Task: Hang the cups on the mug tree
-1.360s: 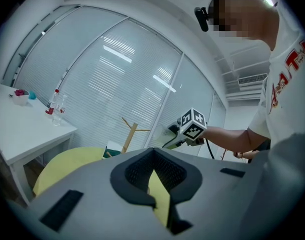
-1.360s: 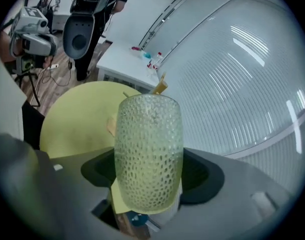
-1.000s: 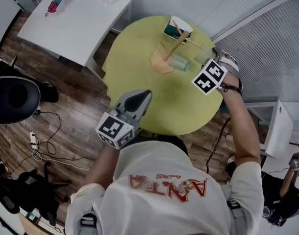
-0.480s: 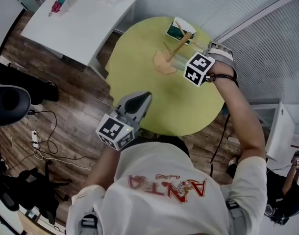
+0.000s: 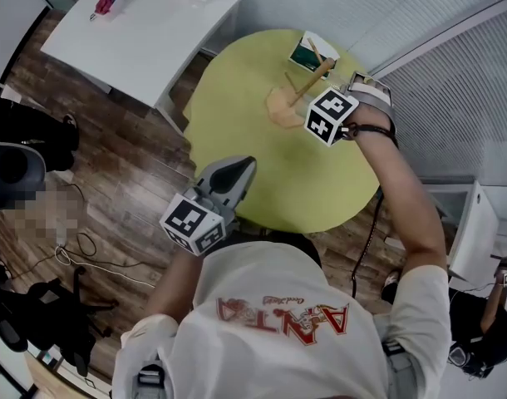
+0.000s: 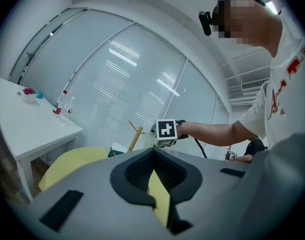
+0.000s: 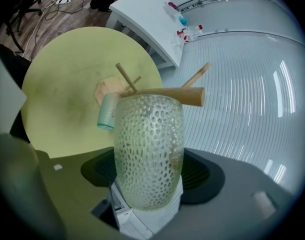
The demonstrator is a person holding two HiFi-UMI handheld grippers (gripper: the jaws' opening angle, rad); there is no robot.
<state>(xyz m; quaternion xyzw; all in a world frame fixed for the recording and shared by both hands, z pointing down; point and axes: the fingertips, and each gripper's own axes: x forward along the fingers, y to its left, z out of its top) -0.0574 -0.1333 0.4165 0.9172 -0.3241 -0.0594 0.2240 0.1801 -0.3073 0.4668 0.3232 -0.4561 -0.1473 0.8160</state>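
Observation:
A wooden mug tree [image 5: 302, 88] stands on the round yellow table [image 5: 262, 165]; its pegs [image 7: 160, 91] show close ahead in the right gripper view. A pale teal cup [image 7: 107, 112] hangs on one low peg. My right gripper [image 5: 341, 98] is beside the tree, shut on a clear dimpled cup [image 7: 148, 134] that fills the space between its pads [image 7: 198, 174]. The cup's top almost reaches the thick peg. My left gripper [image 5: 245, 165] hovers over the table's near edge, shut and holding nothing; its own view shows the pads [image 6: 142, 171] meeting at the tips.
A teal box with a white rim [image 5: 313, 54] sits at the table's far side behind the tree. A white table [image 5: 145, 32] with small bottles stands to the left. Wood floor, cables and a black chair [image 5: 8, 173] lie further left. Window blinds [image 5: 453, 81] run along the right.
My right gripper has carried the dimpled cup leftward, from the table's right edge up to the mug tree. My left gripper has stayed where it was.

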